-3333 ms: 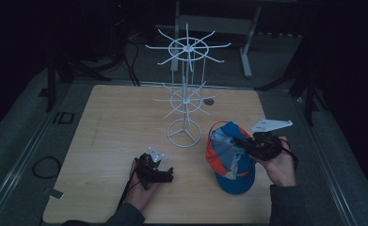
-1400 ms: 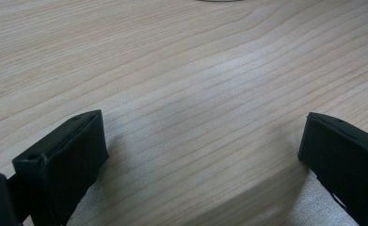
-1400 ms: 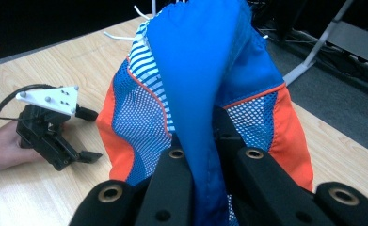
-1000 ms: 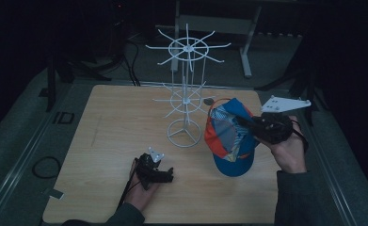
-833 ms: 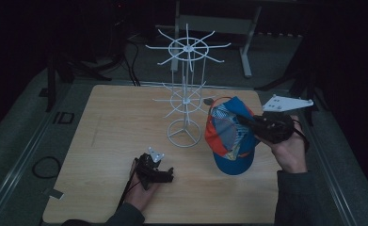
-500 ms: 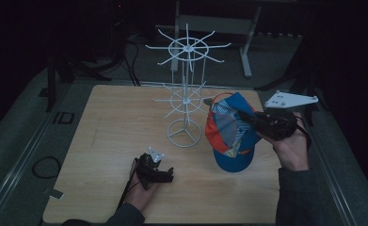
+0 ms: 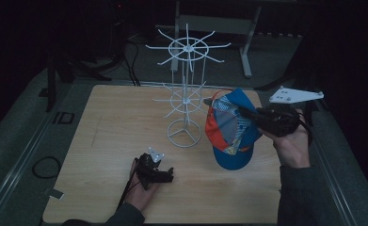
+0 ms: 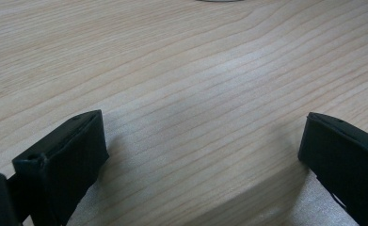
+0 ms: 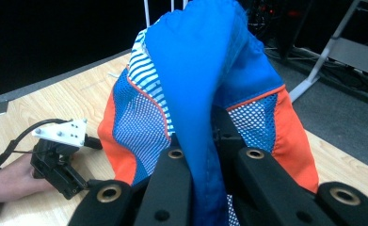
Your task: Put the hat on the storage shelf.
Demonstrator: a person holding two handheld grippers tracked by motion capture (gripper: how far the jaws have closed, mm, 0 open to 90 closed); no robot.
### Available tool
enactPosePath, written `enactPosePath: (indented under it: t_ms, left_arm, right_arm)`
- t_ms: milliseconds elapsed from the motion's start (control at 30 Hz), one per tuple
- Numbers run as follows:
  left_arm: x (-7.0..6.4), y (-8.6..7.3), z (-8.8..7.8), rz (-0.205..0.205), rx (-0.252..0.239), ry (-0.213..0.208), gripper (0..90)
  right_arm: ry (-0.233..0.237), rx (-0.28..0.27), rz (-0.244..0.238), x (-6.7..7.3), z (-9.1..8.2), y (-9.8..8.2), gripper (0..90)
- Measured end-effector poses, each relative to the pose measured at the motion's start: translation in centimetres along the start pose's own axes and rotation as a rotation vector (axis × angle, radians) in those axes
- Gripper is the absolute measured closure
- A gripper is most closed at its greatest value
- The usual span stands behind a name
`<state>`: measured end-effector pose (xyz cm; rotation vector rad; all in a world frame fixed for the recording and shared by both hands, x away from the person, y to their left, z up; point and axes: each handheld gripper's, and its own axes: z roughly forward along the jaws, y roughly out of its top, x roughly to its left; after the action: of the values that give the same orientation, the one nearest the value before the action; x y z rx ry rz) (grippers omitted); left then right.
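Observation:
A blue, orange and white mesh cap (image 7: 231, 132) hangs in the air to the right of a white wire rack (image 7: 186, 94), its brim pointing down. My right gripper (image 7: 247, 114) is shut on the cap's fabric; in the right gripper view the blue cloth (image 9: 205, 94) is pinched between the two jaws. My left gripper (image 7: 165, 175) rests on the wooden table (image 7: 116, 127) near the front edge, held by a hand. Its jaws stand wide apart over bare wood (image 8: 196, 108), with nothing between them.
The rack has two tiers of spoked hooks and a ring base (image 7: 185, 133) on the table's middle. A metal stand (image 7: 247, 37) and cables lie on the dark floor behind. The left gripper and its hand (image 9: 54, 155) also appear in the right gripper view.
My right gripper has lifted the cap off the table and carried it up and toward the rack. The left gripper has stayed put.

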<state>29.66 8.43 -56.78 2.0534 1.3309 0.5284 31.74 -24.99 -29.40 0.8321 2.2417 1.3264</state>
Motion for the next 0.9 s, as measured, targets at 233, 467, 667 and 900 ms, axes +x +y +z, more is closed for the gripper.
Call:
enactPosePath:
  t_ms: [233,467,667,900]
  left_arm:
    - [0.0,0.0,0.0,-0.001,0.0,-0.001,1.9]
    - [0.0,0.0,0.0,0.001,0.002,0.0,1.9]
    - [0.0,0.0,0.0,0.003,0.002,0.0,1.9]
    - [0.0,0.0,0.0,0.002,0.001,0.0,1.9]
  right_arm:
    - [0.003,0.003,-0.022,0.1,0.2,0.8,87.8]
    - [0.007,-0.006,-0.022,0.0,-0.1,1.3,87.7]
    - [0.017,-0.014,-0.015,-0.2,-0.4,2.0,87.7]
    - [0.022,-0.018,-0.02,-0.5,-0.9,2.9,87.7]
